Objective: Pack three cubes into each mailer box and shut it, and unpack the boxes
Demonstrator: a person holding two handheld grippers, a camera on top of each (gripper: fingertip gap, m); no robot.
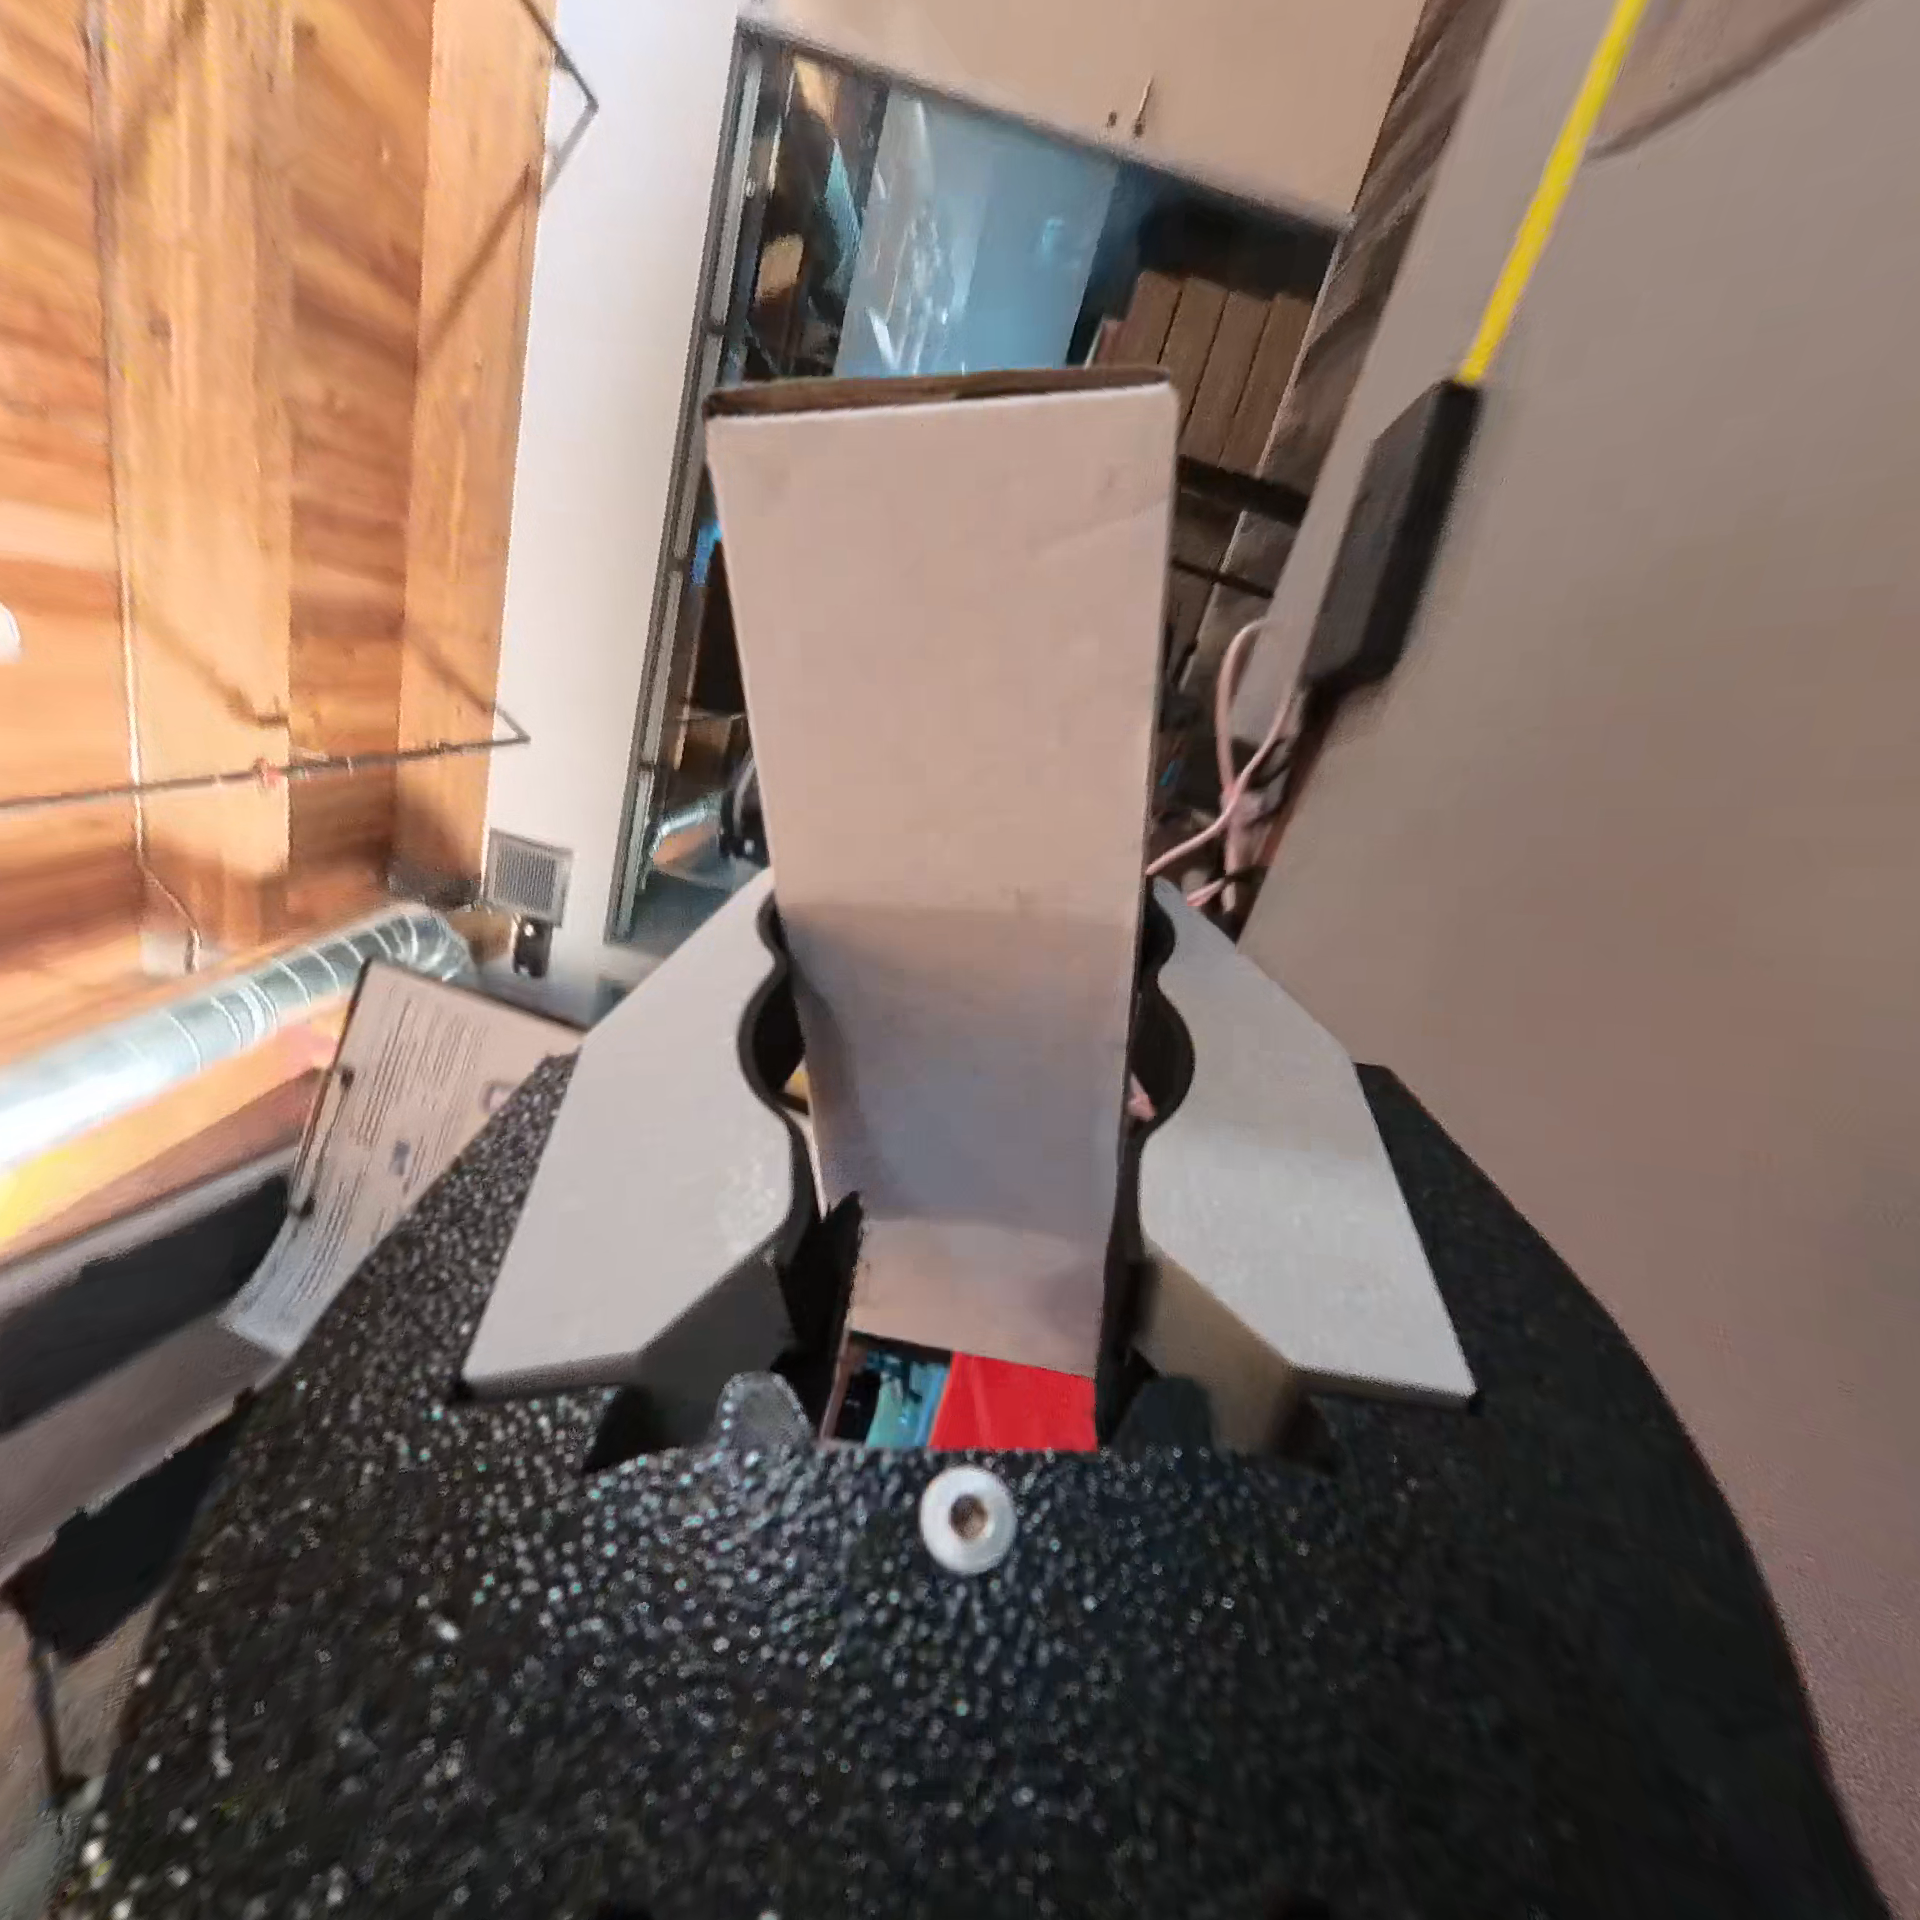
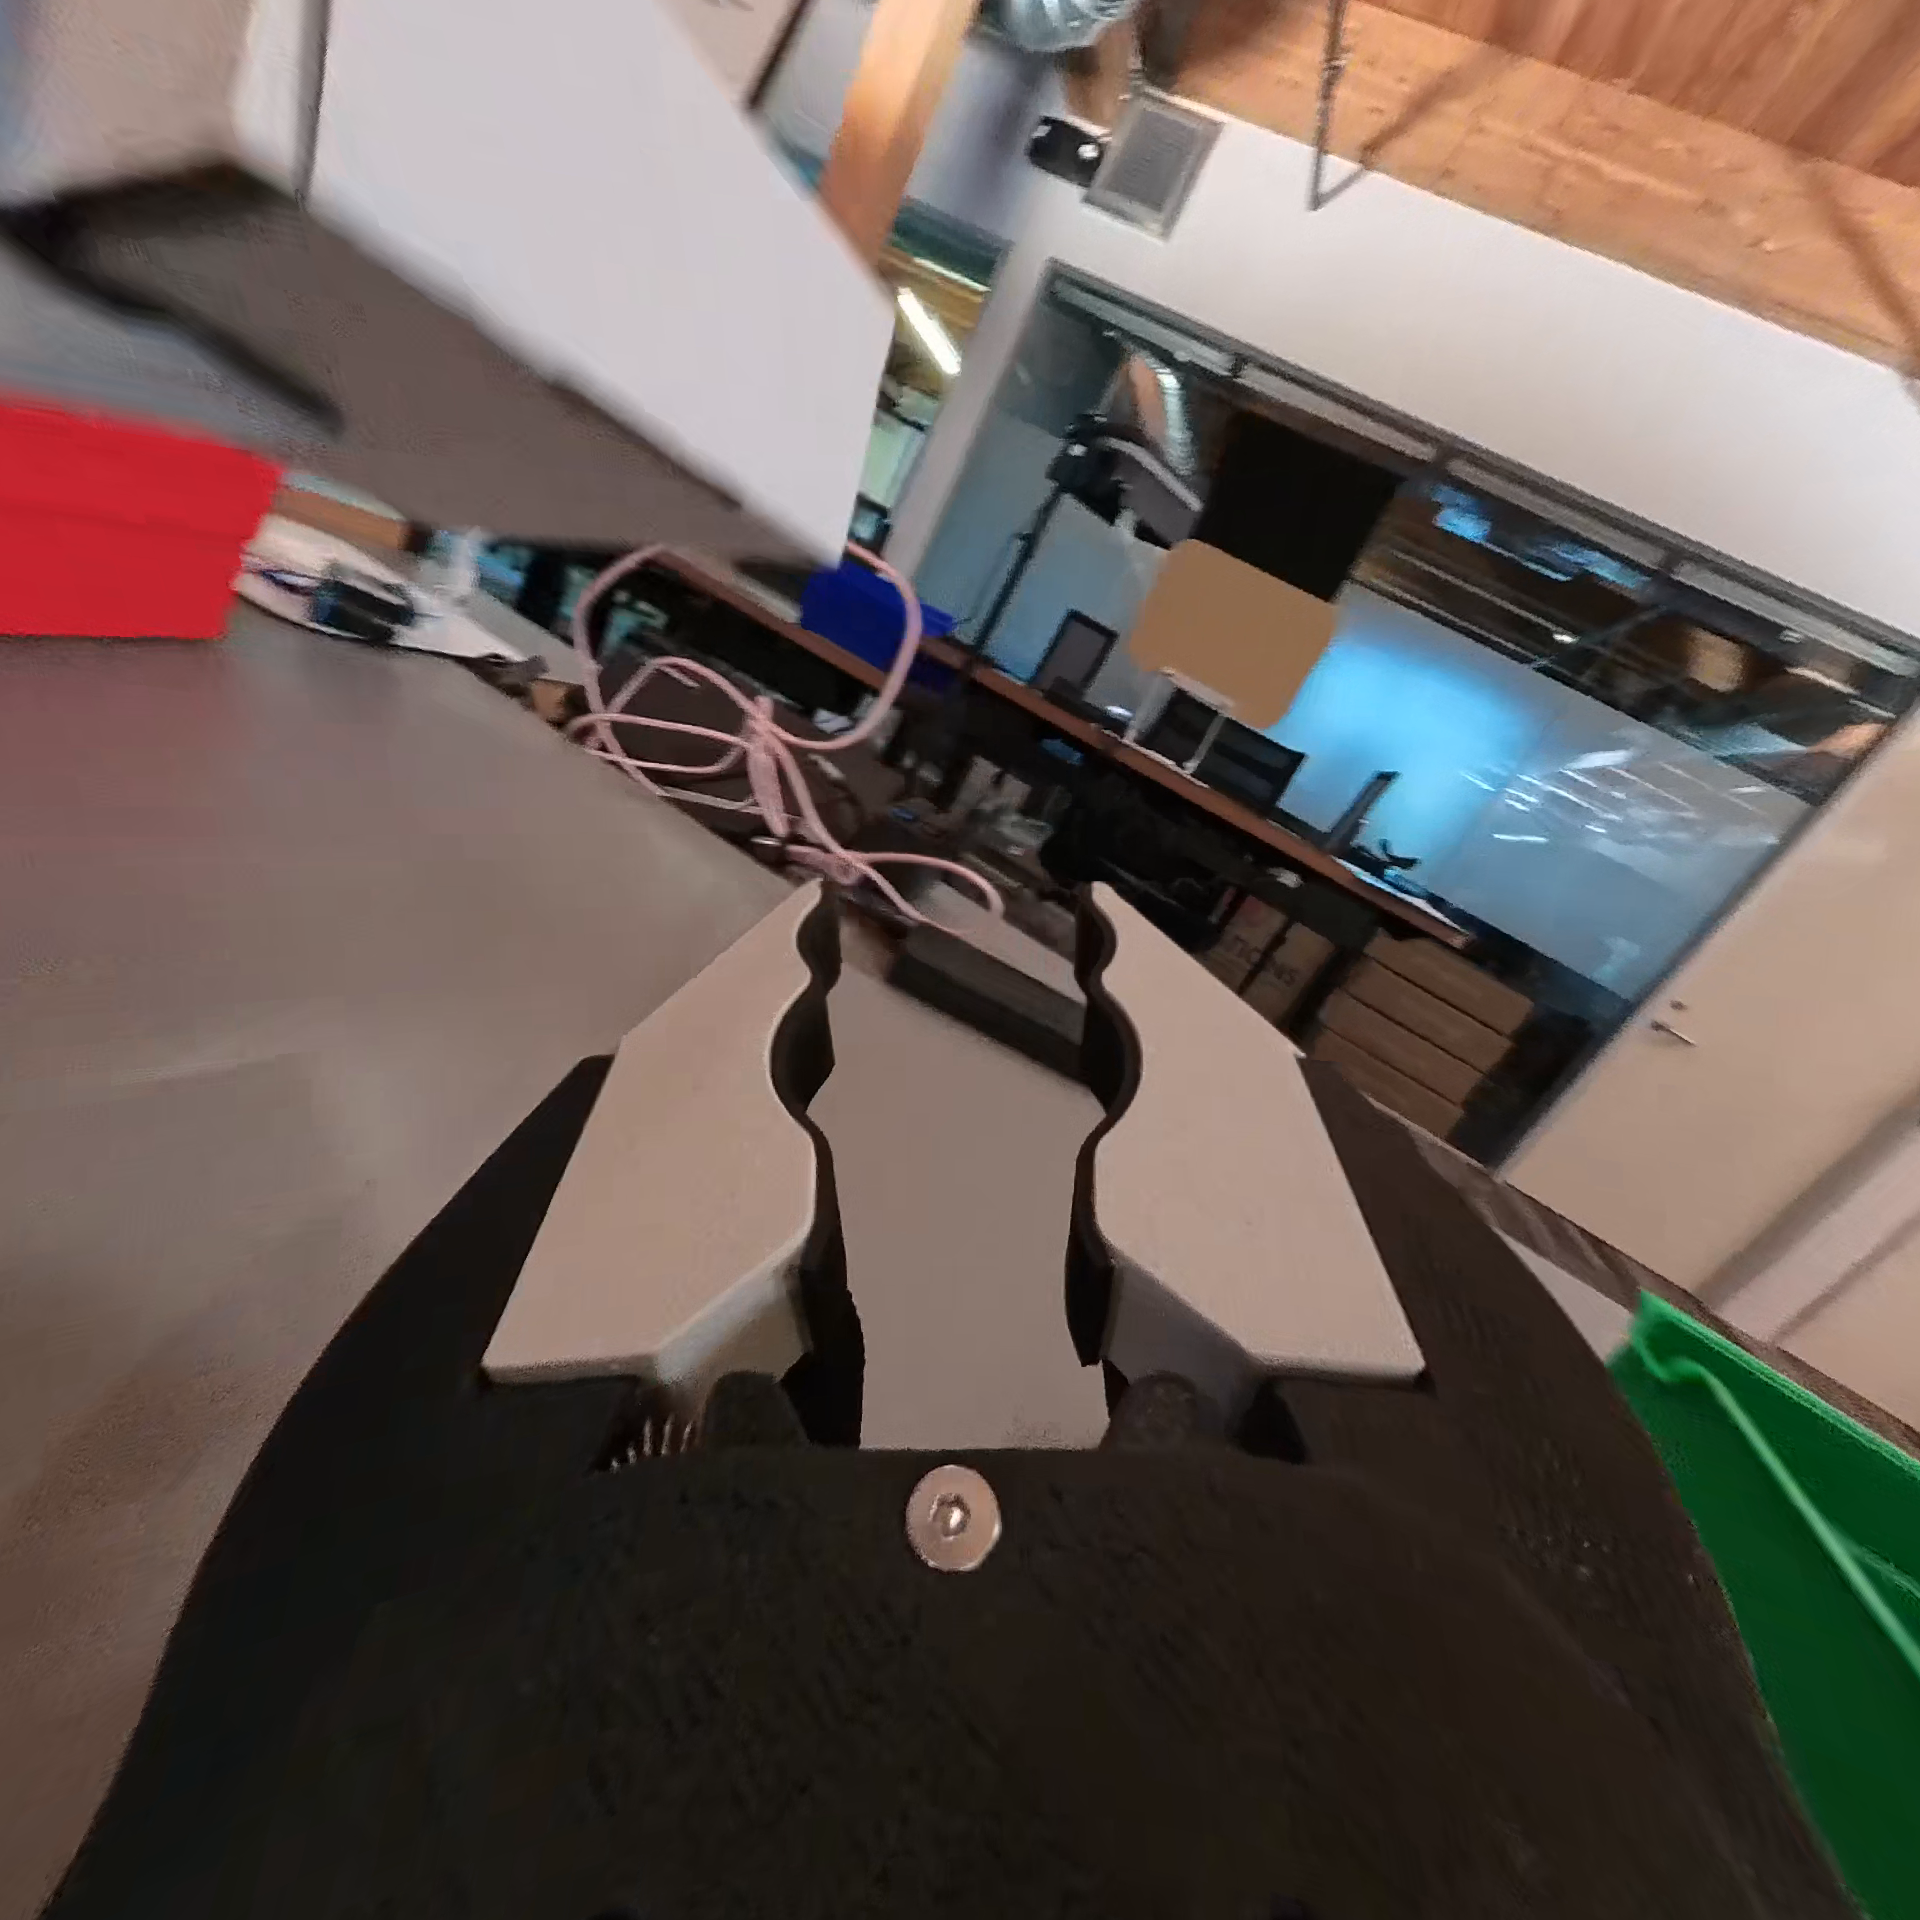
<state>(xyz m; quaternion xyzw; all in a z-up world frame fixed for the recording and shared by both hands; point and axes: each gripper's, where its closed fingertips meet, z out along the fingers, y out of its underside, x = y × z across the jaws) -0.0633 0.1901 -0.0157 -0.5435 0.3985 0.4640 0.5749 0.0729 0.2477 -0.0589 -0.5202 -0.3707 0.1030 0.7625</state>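
In the left wrist view my left gripper [image 1: 961, 904] is shut on a white mailer box [image 1: 935, 644]. The box stands out long and narrow ahead of the fingers, and both pads press on its sides. Its far end shows a brown cardboard edge. A red bin [image 1: 1013, 1403] shows under the box near the gripper's base. The same box [image 2: 582, 312] appears blurred at the upper left of the right wrist view, above the red bin [image 2: 114, 520]. My right gripper [image 2: 954, 904] is open and empty, low over the grey table [image 2: 312, 935]. I see no cubes.
A black adapter block [image 2: 987, 982] lies on the table just beyond my right fingertips, with a tangled pink cable [image 2: 727, 727] behind it. A green bin [image 2: 1787, 1558] stands at the right. The adapter [image 1: 1382, 540], a yellow cable [image 1: 1538, 187] and a printed sheet [image 1: 384, 1122] show in the left wrist view.
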